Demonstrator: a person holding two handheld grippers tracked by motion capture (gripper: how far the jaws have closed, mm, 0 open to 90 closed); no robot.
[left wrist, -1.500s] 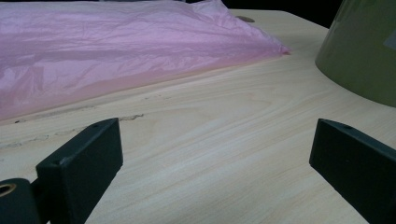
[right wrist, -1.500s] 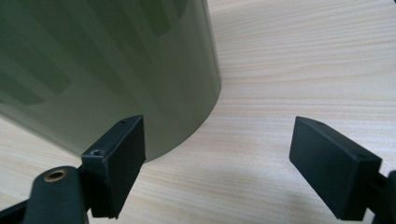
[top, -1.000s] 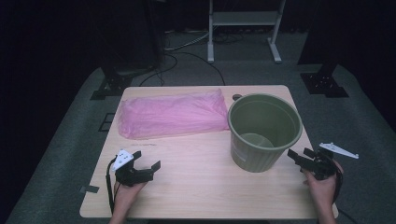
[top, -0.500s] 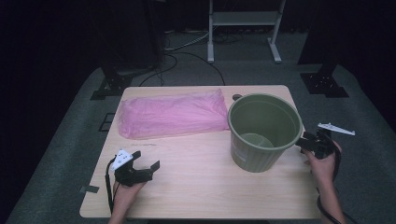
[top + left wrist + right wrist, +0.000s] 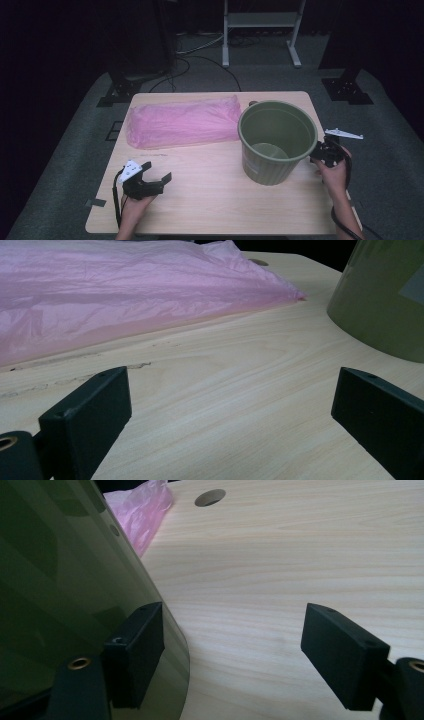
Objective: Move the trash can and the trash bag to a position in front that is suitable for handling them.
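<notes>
An olive-green bin (image 5: 277, 142) stands upright on the right half of the wooden table (image 5: 210, 200). A flat pink plastic bag (image 5: 182, 122) lies at the back left. My right gripper (image 5: 324, 151) is open beside the bin's right wall. In the right gripper view its left finger (image 5: 140, 647) rests against the bin (image 5: 65, 580) and the other jaw stands over bare wood. My left gripper (image 5: 157, 173) is open near the front left, low over the table. In the left gripper view nothing is between its jaws, with the bag (image 5: 125, 295) and bin (image 5: 385, 295) ahead.
A round cable hole (image 5: 210, 497) sits in the tabletop behind the bin, near the bag's corner (image 5: 142, 510). A metal stand (image 5: 260, 30) and black equipment bases stand on the grey floor beyond the table. Cables trail from both grippers.
My right gripper has moved away from the front edge and in toward the bin's right wall. The left gripper, bag and bin have stayed put.
</notes>
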